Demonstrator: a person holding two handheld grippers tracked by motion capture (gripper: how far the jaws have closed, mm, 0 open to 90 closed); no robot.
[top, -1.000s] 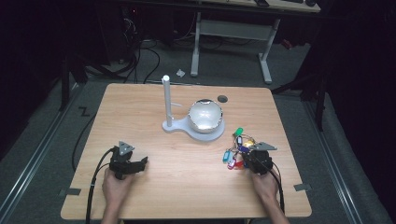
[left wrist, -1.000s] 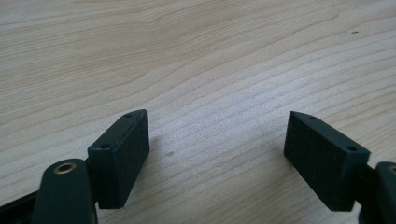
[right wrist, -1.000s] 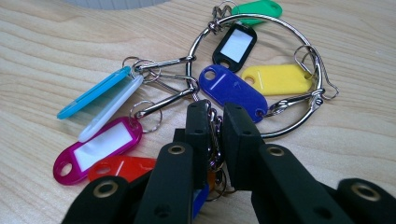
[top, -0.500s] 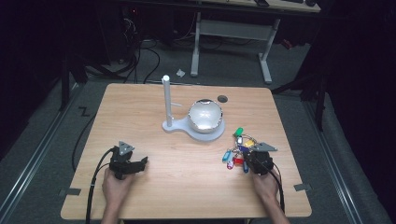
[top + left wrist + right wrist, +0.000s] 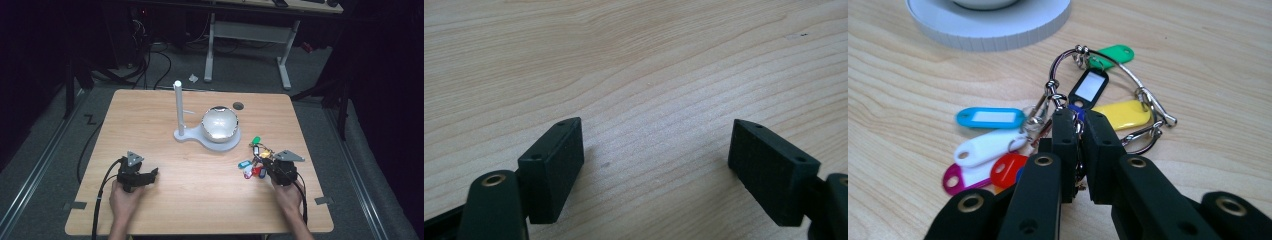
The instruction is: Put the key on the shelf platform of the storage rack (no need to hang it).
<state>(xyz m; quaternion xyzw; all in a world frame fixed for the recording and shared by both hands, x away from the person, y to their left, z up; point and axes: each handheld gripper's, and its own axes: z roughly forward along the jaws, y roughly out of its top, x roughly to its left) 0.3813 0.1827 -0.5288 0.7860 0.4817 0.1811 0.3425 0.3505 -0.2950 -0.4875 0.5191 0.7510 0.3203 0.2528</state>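
A bunch of coloured key tags (image 5: 255,159) on metal rings lies at the right of the wooden table (image 5: 165,120). In the right gripper view the tags (image 5: 993,118) fan out in blue, white, red, pink, black, yellow and green. My right gripper (image 5: 1078,120) is shut on the metal ring of the bunch, low over the table (image 5: 1198,60). The same gripper (image 5: 265,165) sits at the bunch's near right side in the high view. My left gripper (image 5: 150,175) rests at the table's near left, and its jaws (image 5: 654,150) stand wide apart over bare wood.
A white stand (image 5: 207,137) with an upright post (image 5: 177,107) and a shiny dome-shaped bowl (image 5: 219,122) occupies the table's middle back. A dark cable hole (image 5: 238,105) sits behind it. Desk legs and cables stand on the floor beyond the table.
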